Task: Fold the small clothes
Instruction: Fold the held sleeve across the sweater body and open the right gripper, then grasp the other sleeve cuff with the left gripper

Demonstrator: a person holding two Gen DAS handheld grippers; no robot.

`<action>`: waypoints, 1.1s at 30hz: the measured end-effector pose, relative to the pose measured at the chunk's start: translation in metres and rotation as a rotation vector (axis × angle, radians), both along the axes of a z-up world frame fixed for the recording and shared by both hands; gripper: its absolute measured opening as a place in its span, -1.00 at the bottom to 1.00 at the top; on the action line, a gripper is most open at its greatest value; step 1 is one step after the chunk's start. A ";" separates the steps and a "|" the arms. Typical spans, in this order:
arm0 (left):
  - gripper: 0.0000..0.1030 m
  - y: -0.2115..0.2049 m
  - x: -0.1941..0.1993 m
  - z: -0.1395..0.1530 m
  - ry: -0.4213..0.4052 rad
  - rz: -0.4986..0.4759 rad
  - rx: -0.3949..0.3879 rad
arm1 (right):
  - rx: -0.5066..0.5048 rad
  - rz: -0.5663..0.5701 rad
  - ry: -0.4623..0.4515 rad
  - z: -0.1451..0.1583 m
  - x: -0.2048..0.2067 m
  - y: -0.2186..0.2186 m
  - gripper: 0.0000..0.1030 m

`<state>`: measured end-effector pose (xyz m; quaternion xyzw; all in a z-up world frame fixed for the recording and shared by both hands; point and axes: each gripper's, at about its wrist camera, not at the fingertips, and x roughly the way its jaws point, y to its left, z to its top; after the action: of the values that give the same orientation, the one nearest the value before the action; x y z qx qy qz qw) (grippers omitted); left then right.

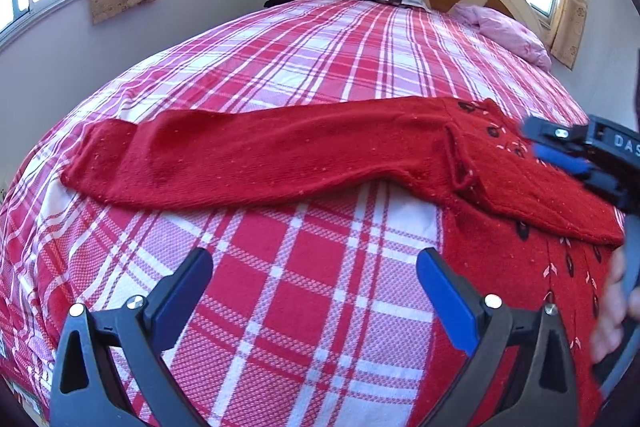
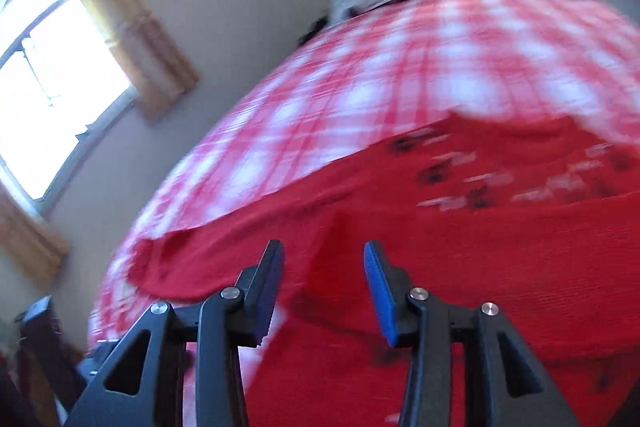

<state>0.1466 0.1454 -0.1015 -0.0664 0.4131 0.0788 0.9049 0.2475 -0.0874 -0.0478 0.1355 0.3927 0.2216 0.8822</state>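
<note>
the left gripper (image 1: pixel 314 281) hung spread wide and empty over the red-and-white plaid bedspread (image 1: pixel 304 67), just short of the red sweater (image 1: pixel 260 155). the sweater lay flat across the bed, one sleeve stretched out long toward the left, its cuff end pointing left and its body at the right edge. only the left view showed the right gripper (image 1: pixel 560 155) over the patterned body; the blurred right view showed that gripper (image 2: pixel 324 279) parted, holding nothing.
</note>
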 end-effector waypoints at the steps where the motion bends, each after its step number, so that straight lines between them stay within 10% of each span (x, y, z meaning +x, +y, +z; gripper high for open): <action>1: 1.00 -0.002 0.000 0.000 -0.003 -0.003 0.001 | -0.043 -0.036 -0.008 0.002 0.000 -0.015 -0.16; 5: 1.00 -0.009 0.004 -0.001 0.001 -0.017 0.005 | -0.221 -0.236 -0.019 0.000 -0.003 -0.087 -0.16; 11: 1.00 -0.012 0.006 -0.005 0.012 -0.009 0.021 | -0.218 -0.455 0.123 -0.044 -0.029 -0.190 -0.16; 24: 1.00 0.128 -0.016 0.016 -0.078 0.407 0.023 | -0.346 -0.411 0.022 -0.048 -0.040 -0.162 0.19; 33: 0.64 0.234 -0.028 0.001 -0.134 0.576 -0.303 | -0.297 -0.417 0.021 -0.049 -0.040 -0.168 0.19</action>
<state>0.1185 0.3799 -0.1006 -0.3193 0.3237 0.2646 0.8504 0.2072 -0.2555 -0.0971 0.0851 0.3938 -0.0267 0.9149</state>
